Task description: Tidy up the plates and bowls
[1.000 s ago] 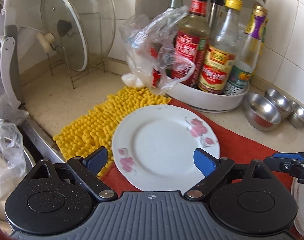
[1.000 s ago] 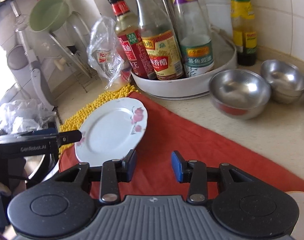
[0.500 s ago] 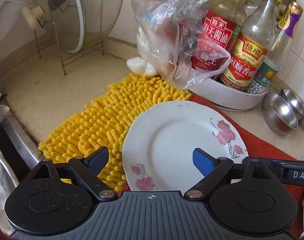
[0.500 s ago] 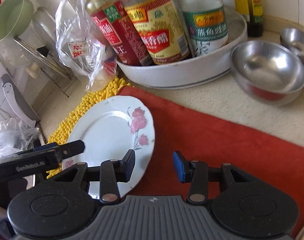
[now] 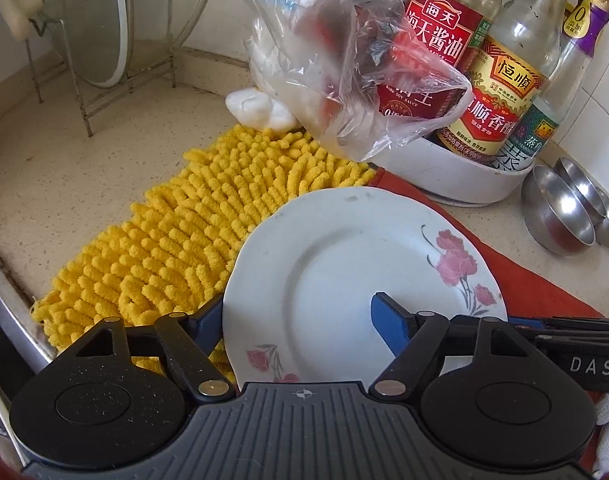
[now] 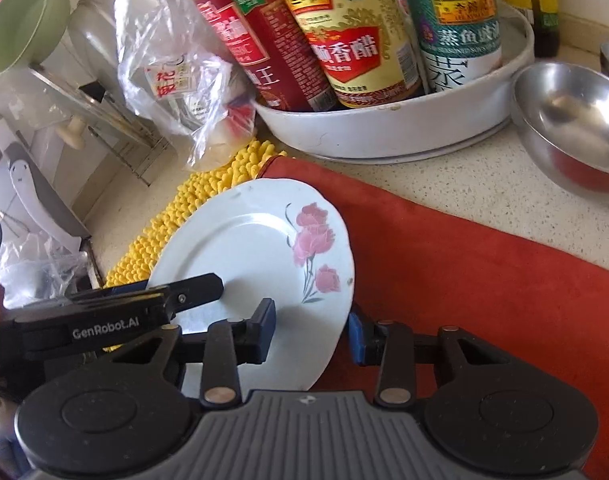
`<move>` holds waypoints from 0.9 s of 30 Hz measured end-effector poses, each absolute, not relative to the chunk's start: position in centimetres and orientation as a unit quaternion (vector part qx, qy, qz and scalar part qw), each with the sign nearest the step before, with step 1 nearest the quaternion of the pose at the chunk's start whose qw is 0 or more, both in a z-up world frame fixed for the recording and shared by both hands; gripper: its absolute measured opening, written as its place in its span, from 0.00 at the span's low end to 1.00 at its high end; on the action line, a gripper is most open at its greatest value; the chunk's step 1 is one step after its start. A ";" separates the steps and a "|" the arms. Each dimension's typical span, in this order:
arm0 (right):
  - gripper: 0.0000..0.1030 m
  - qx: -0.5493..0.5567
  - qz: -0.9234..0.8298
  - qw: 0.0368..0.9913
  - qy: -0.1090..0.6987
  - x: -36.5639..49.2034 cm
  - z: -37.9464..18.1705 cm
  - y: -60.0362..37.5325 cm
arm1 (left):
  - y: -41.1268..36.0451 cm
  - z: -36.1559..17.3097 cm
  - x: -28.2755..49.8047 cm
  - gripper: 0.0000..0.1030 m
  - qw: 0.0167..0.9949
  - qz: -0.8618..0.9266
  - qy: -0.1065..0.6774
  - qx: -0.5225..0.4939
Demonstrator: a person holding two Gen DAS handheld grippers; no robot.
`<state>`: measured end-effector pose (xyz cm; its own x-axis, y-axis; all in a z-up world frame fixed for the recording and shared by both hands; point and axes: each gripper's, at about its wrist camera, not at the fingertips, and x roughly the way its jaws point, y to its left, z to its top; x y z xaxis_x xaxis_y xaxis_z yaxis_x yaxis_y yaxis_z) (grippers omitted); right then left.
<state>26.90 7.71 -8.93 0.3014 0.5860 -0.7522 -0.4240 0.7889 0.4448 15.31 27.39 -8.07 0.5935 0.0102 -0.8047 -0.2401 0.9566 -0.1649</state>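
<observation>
Already both grippers straddle the plate (image 5: pixel 344 272), left gripper (image 5: pixel 296 320) and right gripper (image 6: pixel 310 330) closing (neither pinching yet). Uneven bites could tip it.

You are looking at a speckled beige counter (image 5: pixel 84 168) that runs back to a tiled wall. Lying directly on it you have a yellow shaggy mat (image 5: pixel 192 240) and, touching its right edge, a red cloth (image 6: pixel 464 264). Behind the cloth sits a white round tray (image 6: pixel 384 128) of bottles. To the right of the tray, 3 steel bowls (image 5: pixel 560 216) stand in a row on the bare counter. At the back left you have a wire rack (image 5: pixel 104 92) holding a glass lid, and a clear plastic bag (image 5: pixel 336 64) rests beside the tray.
</observation>
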 end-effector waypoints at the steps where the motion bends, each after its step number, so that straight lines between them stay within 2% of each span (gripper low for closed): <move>1: 0.37 0.079 0.314 0.804 0.499 26.8 -8.9 7.8 | 27.3 -8.1 15.3 0.79 0.883 0.071 0.445 -0.127; 14: 0.37 0.089 0.292 0.819 0.486 25.7 -7.6 6.9 | 26.5 -6.8 14.2 0.79 0.887 0.060 0.440 -0.124; 27: 0.36 0.096 0.299 0.807 0.501 25.2 -9.0 4.5 | 24.4 -7.2 13.5 0.79 0.888 0.040 0.449 -0.095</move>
